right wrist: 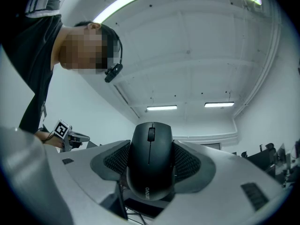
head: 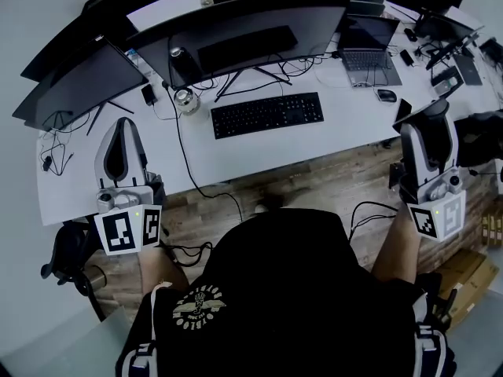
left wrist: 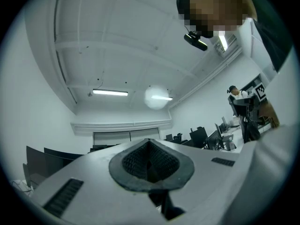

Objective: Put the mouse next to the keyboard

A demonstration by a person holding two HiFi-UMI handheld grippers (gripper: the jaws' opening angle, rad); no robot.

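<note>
White bench (head: 330,144) below carries the flat black keyboard (head: 267,115), my right tongs (right wrist: 151,182) clamp the rounded black plastic mouse (right wrist: 150,153) clear of it, my left tongs (left wrist: 150,165) sit closed and empty: carrying step, I judge, with lowering it beside the keyboard next.

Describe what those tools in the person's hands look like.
The left hand-held gripper and right hand-held gripper are white shells with dark textured jaw pads, each carrying a white cube of black square markers. The person wears a black shirt.
</note>
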